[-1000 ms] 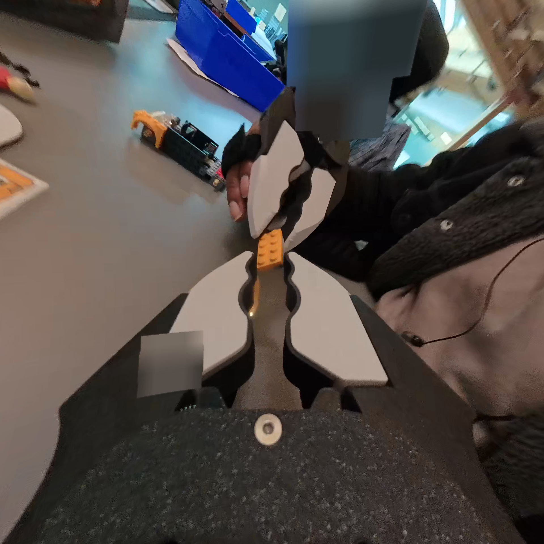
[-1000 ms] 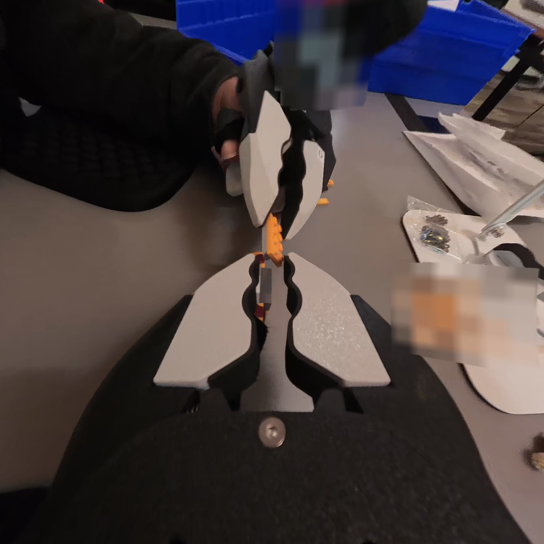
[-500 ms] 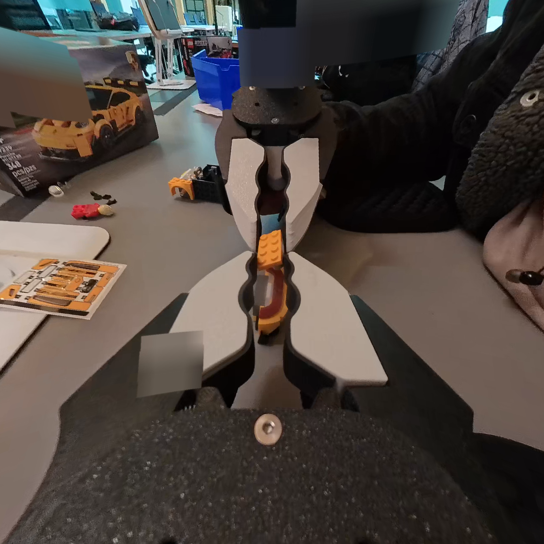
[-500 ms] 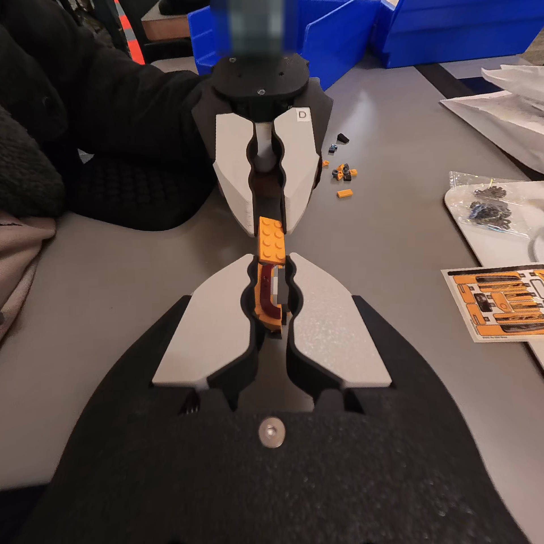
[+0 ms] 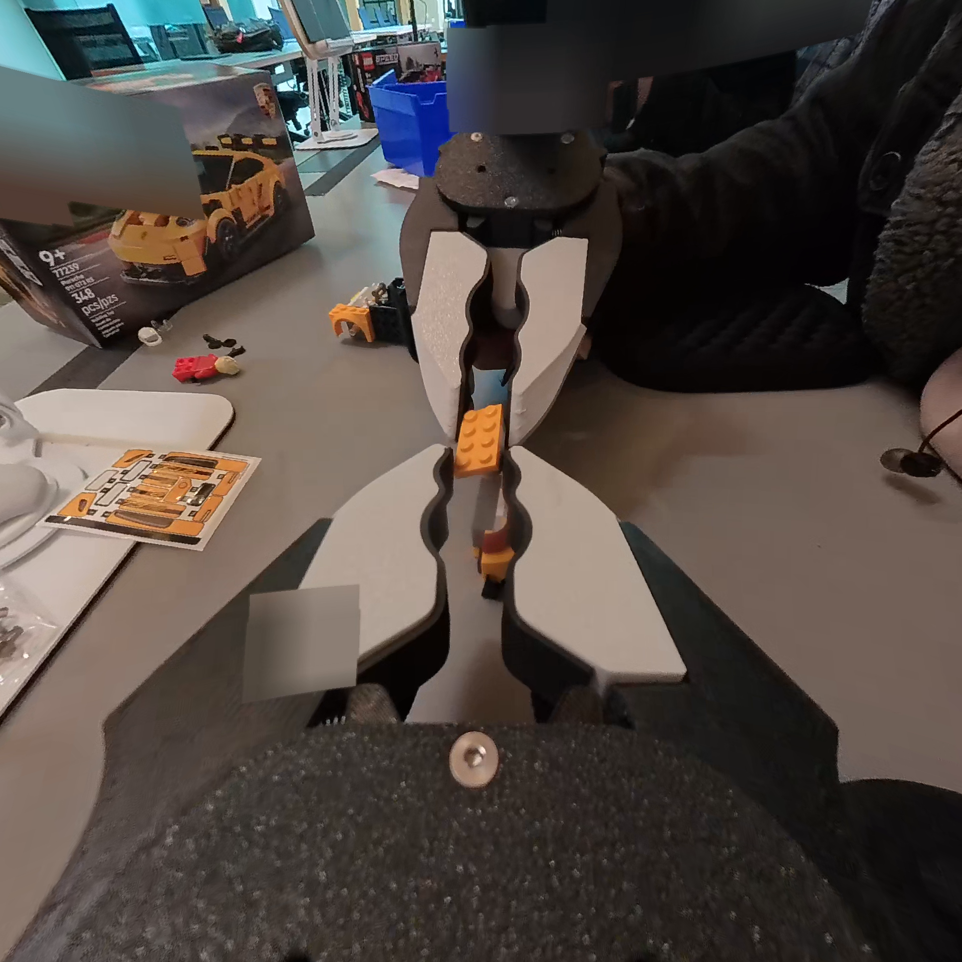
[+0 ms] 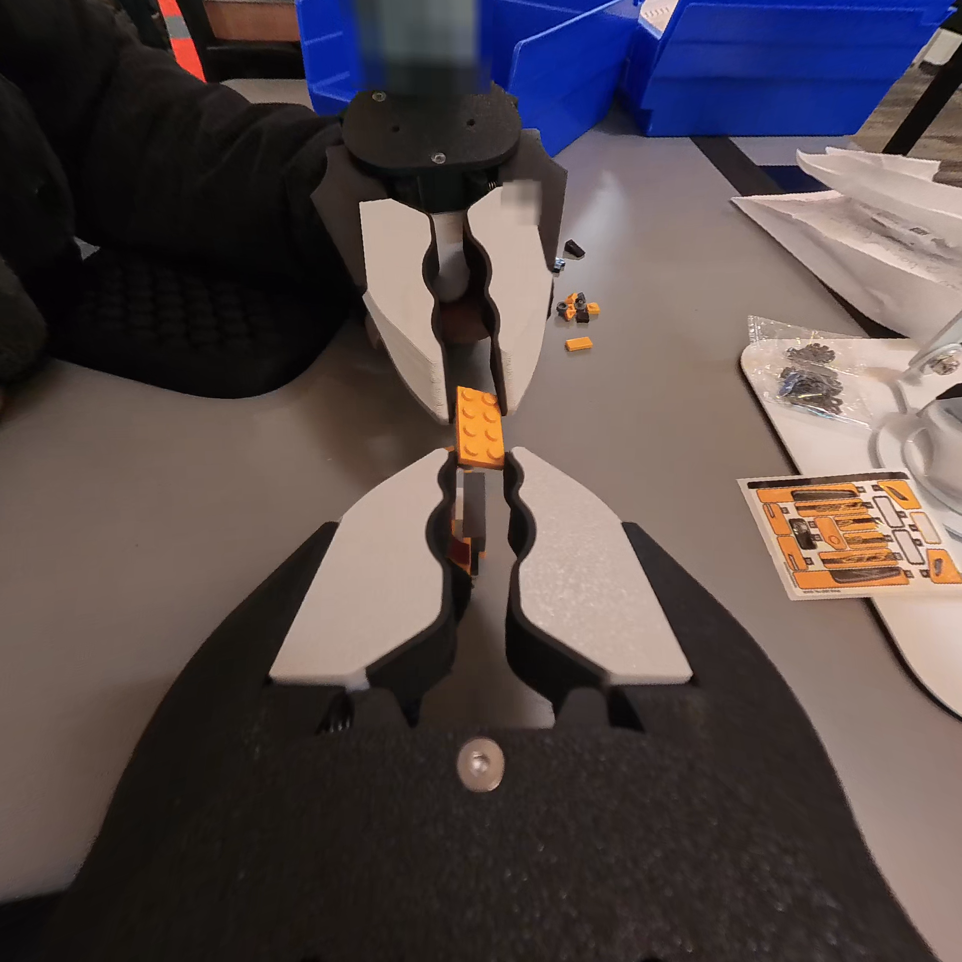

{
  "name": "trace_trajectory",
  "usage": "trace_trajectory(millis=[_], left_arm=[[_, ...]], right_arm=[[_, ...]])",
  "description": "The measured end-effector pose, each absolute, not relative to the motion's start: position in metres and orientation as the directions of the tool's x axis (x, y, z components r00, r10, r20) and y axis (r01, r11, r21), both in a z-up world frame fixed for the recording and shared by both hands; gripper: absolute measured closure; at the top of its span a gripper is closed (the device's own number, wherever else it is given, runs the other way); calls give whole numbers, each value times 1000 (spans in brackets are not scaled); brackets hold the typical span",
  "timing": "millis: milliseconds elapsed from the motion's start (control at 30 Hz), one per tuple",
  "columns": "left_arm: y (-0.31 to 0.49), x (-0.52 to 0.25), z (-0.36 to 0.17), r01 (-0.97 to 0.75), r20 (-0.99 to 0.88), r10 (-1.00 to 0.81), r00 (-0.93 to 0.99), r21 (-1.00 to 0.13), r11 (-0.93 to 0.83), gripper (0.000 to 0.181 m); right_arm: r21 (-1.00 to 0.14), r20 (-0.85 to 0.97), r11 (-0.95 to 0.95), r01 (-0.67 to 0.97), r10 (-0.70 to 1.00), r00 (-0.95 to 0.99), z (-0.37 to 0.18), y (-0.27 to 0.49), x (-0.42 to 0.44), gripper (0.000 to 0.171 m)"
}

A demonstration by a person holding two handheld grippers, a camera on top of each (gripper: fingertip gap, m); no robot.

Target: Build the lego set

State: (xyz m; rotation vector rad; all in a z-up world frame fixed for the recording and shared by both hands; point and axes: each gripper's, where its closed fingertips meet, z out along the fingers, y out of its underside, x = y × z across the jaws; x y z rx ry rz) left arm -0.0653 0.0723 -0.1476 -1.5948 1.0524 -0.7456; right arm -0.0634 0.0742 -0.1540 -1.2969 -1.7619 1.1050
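My left gripper and my right gripper meet tip to tip above the grey table. Both are shut on the same small build, topped by an orange studded plate, also seen in the right wrist view. Grey, dark red and orange parts hang under the plate and show through the gap between the fingers. The right gripper faces me in the left wrist view. The left gripper faces me in the right wrist view.
A partly built black and orange chassis, a red minifigure and the set's box lie on the left. A sticker sheet, loose small pieces, a bag of black parts, paper bags and blue bins are nearby. Less than 4 cm separates the two grippers' tips.
Both grippers swung from a tilted pose to level, tip to tip. The parts under the orange plate turned from showing the arch face to edge-on. Both stay shut on it.
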Motion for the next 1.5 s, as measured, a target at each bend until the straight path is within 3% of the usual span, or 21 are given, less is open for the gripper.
trace_trajectory(millis=[500, 1067, 1100, 1267, 1500], left_arm=[[75, -67, -153, -282, -7, -897, 442, -950, -131, 164], [72, -66, -158, -326, -39, -905, 423, -939, -112, 163], [72, -67, -157, -322, -36, -906, 423, -940, -113, 166], [69, -65, -164, -368, -49, -912, 408, -923, -115, 181], [90, -84, -162, -340, -47, -849, 526, -927, -159, 181]], right_arm=[[-894, 158, 248, 373, 954, -256, -155, 77, -65, 154], [-870, 67, 200, 450, 953, -296, -166, 75, -58, 162], [-865, 74, 209, 456, 952, -296, -168, 76, -57, 171], [-837, 105, 260, 482, 940, -325, -173, 69, -57, 168], [-848, 66, 166, 504, 975, -211, -171, 92, -58, 167]])
